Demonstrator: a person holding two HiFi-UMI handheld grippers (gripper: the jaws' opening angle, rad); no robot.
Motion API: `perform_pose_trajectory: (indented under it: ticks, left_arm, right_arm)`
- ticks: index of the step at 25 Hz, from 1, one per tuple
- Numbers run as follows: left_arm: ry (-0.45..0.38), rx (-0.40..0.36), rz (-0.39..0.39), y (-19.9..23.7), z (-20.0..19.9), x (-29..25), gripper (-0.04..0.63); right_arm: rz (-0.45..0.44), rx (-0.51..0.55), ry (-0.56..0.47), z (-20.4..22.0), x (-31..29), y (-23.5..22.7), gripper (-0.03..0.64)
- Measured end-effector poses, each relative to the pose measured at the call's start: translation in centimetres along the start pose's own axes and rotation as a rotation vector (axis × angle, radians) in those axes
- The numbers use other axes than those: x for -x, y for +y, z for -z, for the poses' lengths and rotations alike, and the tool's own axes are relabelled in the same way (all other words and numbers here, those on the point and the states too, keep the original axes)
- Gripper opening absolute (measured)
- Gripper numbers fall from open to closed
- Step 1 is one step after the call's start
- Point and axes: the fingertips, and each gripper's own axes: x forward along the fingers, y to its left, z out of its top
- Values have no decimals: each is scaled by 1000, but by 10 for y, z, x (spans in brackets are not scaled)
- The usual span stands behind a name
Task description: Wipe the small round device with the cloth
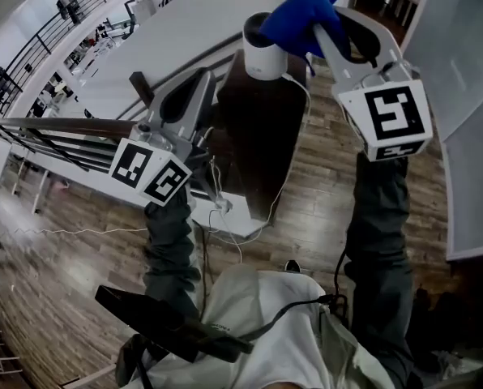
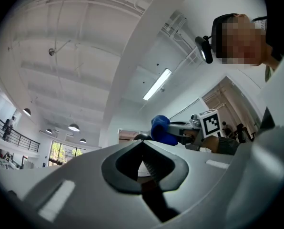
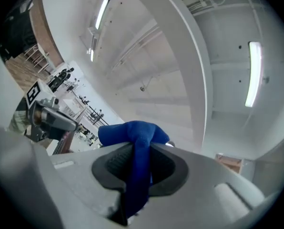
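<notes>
The small round device (image 1: 262, 58) is a white cylinder with a black top, standing at the far end of a dark narrow tabletop (image 1: 258, 144). A blue cloth (image 1: 301, 16) is bunched over its top right edge, and my right gripper (image 1: 321, 24) is shut on that cloth. In the right gripper view the cloth (image 3: 135, 135) runs down between the jaws of that gripper (image 3: 137, 171). My left gripper (image 1: 207, 79) hangs just left of the device with its jaws together and nothing seen between them. From the left gripper (image 2: 143, 165) the cloth (image 2: 161, 130) shows above the device's dark top (image 2: 142, 137).
A white cable (image 1: 284, 181) runs from the device along the tabletop's right edge down to a white ledge (image 1: 233, 217). A railing (image 1: 55, 128) crosses at the left, with wooden floor (image 1: 79, 266) far below. A grey panel (image 1: 468, 160) stands at the right.
</notes>
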Motion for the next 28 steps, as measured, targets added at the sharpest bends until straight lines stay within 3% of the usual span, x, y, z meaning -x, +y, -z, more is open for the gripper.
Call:
perform_pose_trajectory:
  ticks: [3,6,11,14,17,19,21,24,28]
  left_arm:
    - [0,12,8,-1,4,-2,5]
    - [12,19,18,-4,9,-1,5]
    - [22,26,11,2,11,3,5]
    - [32,38,15,2,18,1,5]
    - [34,46,20,-1,19,2,5]
    - [30,53,18,0,19,2,5]
    - [27,60,15,1,21,2,5]
    - [29,64,20,-1,25,3,5]
    - [35,59,8,1,25,4,5]
  right_arm:
    - [-17,-120,10,18,-18,-10,72]
    - [-96,-212,55,53,-20,16,72]
    - [-209,-236,148,86,-11,47,72]
    - [-138,-109,136,72,-6,33,72]
    - [10,72,48,18,-5,9,72]
    - [54,211,-2,-19,-15,4,72]
    - [39,330,-3,-36,-34,14,72]
    - [-8,453,74,-23,-47,42,72]
    - [4,468,105,-6,-28,59,72]
